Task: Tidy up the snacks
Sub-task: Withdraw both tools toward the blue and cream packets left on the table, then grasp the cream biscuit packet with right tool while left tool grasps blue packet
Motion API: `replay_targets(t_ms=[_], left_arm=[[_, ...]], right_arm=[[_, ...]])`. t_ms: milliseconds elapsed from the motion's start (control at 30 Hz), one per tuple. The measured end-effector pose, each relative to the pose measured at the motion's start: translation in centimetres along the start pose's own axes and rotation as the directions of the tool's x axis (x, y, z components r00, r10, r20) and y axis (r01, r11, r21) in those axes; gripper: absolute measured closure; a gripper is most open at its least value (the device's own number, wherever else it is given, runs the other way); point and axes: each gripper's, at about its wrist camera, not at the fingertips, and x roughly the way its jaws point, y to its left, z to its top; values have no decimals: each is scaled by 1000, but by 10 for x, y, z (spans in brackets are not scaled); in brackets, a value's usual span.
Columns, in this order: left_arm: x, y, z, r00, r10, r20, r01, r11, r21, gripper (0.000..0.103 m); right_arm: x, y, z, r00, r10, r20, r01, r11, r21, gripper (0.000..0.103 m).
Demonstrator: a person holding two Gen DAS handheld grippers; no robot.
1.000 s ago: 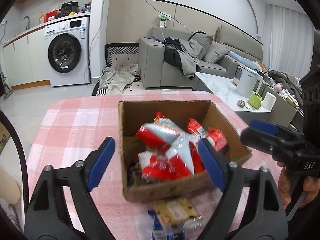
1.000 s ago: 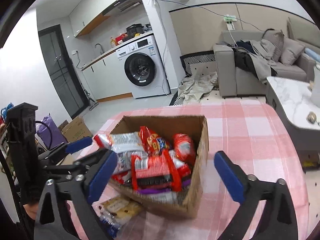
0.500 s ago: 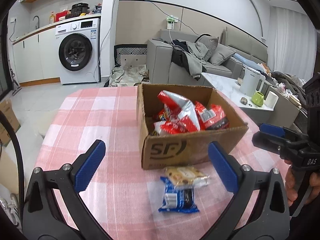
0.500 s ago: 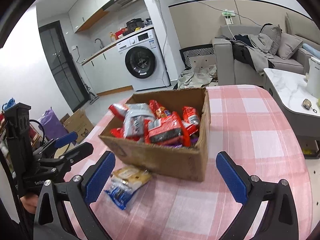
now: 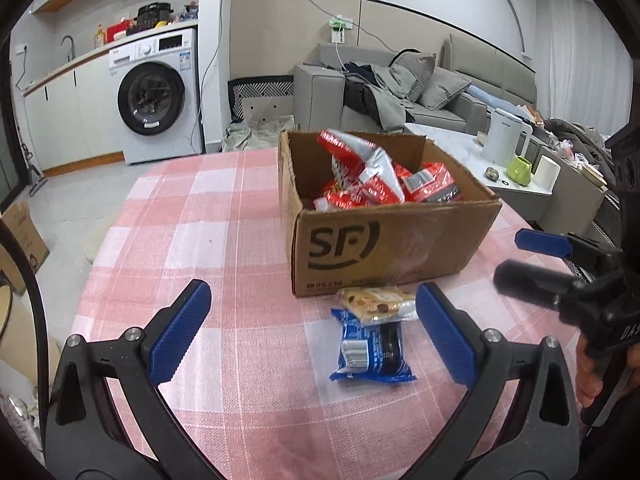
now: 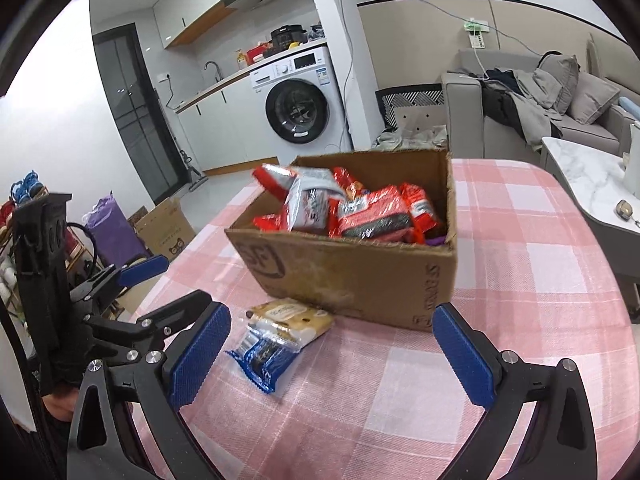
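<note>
A brown cardboard box (image 5: 384,248) (image 6: 360,276) stands on the pink checked tablecloth, filled with several red and silver snack packs (image 5: 368,176) (image 6: 344,208). In front of it lie a beige biscuit pack (image 5: 376,304) (image 6: 288,318) and a blue cookie pack (image 5: 370,350) (image 6: 266,354), touching each other. My left gripper (image 5: 312,328) is open and empty, hovering short of the two packs. My right gripper (image 6: 332,356) is open and empty too, near the box's front corner. Each gripper shows at the edge of the other's view.
The round table's edge (image 5: 100,256) drops off at the left. Beyond stand a washing machine (image 5: 156,96), a grey sofa (image 5: 400,92) and a marble side table (image 5: 520,176) with a kettle and cups. A cardboard carton (image 6: 164,232) sits on the floor.
Both grippers pulled back from over the box toward the table's near side. The left jaws widened after a red and silver snack pack left them; that pack now lies in the box.
</note>
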Motion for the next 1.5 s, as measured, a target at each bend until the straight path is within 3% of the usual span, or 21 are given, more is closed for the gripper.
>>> replay_targets(t_ms=[567, 1000, 1333, 1467, 1500], left_arm=[[19, 20, -2, 999, 24, -44, -25, 999, -33, 1], [17, 48, -2, 998, 48, -41, -52, 993, -102, 1], [20, 61, -5, 997, 54, -54, -61, 989, -136, 1], [22, 63, -5, 997, 55, -55, -62, 988, -140, 1], [22, 64, -6, 997, 55, -56, -63, 988, -141, 1]], right_arm=[[38, -1, -8, 997, -4, -74, 7, 999, 35, 0], [79, 18, -15, 982, 13, -188, -11, 1000, 10, 1], [109, 45, -15, 980, -16, -198, 12, 1000, -20, 1], [120, 49, -12, 980, -42, -194, 41, 999, -10, 8], [124, 51, -11, 978, -42, -202, 42, 999, -4, 16]])
